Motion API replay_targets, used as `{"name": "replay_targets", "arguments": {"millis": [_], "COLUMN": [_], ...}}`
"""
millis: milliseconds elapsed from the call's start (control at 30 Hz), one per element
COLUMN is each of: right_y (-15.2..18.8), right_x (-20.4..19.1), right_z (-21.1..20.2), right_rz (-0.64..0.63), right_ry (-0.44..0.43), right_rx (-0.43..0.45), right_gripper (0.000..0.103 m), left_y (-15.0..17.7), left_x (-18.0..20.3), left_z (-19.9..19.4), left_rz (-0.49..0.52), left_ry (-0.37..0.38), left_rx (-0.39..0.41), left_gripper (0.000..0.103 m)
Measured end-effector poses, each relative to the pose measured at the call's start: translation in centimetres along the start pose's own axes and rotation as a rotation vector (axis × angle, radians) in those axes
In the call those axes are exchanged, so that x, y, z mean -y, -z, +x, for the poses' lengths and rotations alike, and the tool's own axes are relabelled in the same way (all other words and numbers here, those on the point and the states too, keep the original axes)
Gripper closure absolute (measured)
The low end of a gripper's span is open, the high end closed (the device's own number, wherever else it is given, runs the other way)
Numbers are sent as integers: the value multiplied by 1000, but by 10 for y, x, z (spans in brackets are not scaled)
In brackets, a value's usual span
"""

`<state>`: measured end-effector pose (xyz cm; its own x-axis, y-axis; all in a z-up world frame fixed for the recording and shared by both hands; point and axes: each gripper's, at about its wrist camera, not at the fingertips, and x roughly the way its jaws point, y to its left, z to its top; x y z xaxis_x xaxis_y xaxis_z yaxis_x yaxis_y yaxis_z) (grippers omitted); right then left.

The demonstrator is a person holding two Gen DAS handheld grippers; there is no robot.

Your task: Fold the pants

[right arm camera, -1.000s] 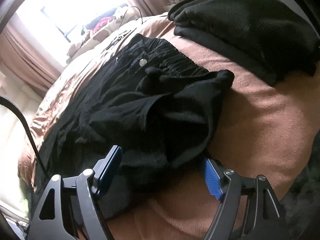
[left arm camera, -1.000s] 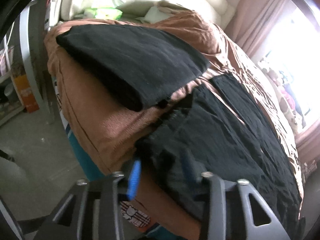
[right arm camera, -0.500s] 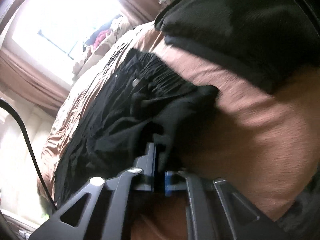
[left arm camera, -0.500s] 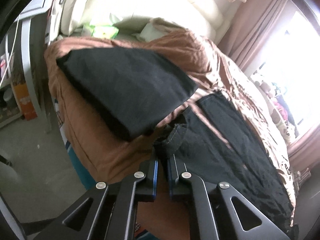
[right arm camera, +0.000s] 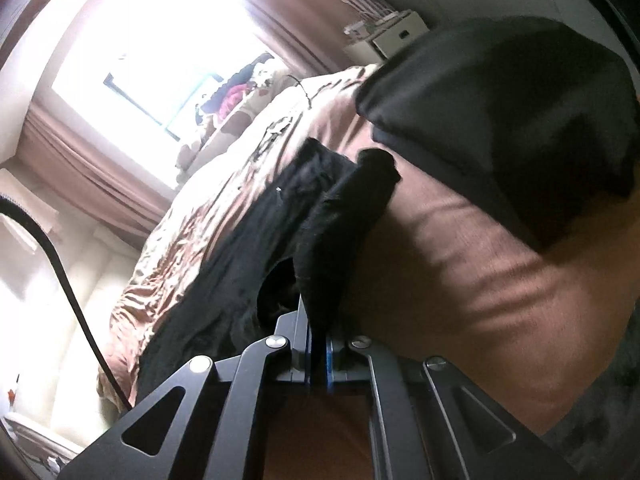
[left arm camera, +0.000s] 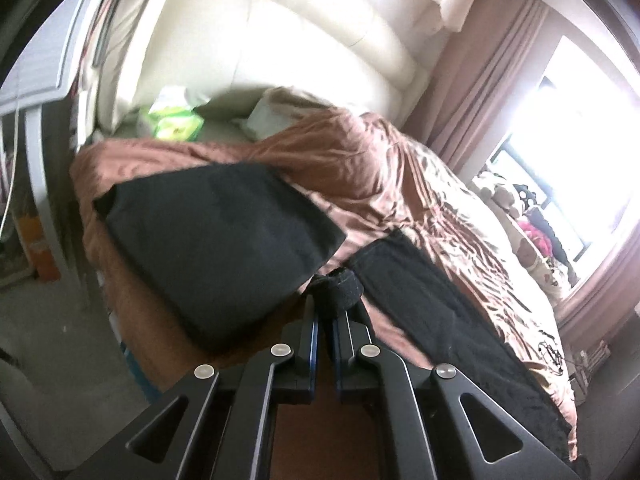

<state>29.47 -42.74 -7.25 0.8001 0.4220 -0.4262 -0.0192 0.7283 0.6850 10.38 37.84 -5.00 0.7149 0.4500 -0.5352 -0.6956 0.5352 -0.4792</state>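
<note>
Left gripper (left arm camera: 325, 312) is pointing forward and somewhat down over the near edge of the bed, jaws pinched narrow on a bunched black fold of the pants (left arm camera: 448, 312). The fold is sticking up past the blue pads, lifted off the cover. The rest of the pants is trailing away as a long dark strip toward the window side, lying on the brown bedspread (left arm camera: 400, 176).

Right gripper (right arm camera: 318, 344) is also angling down at the bed, jaws nearly closed and clamping a raised flap of the same pants (right arm camera: 344, 216). The flap is standing up from the pads like a tent. Further cloth is draping left and down along the bedspread (right arm camera: 460, 264).

A folded black garment (left arm camera: 216, 240) is sitting on the bedspread just left of the left gripper, close to the pinched fold; cannot tell if touching. In the right wrist view the same pile (right arm camera: 512, 120) is lying upper right, apart from the lifted flap.

A white box (right arm camera: 400, 34) is standing beyond the bed; its contents cannot be told. A black cable (right arm camera: 68, 280) is curving along the left edge.
</note>
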Motion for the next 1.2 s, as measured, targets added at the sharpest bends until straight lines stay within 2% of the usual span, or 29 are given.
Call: {"name": "replay_targets", "arguments": {"millis": [300, 567, 867, 1200], "right_y": [-17, -31, -50, -76], "right_x": [-13, -22, -46, -88], "right_z": [11, 22, 46, 97], "right_rz": [-28, -22, -26, -19], "right_ry": [-40, -48, -33, 36], "right_rx": [18, 26, 40, 39], "right_gripper": [102, 102, 102, 102], "left_y": [-37, -64, -92, -106], "left_x": [43, 79, 116, 152], "left_z": [23, 64, 115, 189], "left_rz": [76, 126, 141, 143], "left_ry": [16, 20, 7, -45], "left_rx": [17, 5, -18, -83], "left_gripper": [97, 97, 97, 97]}}
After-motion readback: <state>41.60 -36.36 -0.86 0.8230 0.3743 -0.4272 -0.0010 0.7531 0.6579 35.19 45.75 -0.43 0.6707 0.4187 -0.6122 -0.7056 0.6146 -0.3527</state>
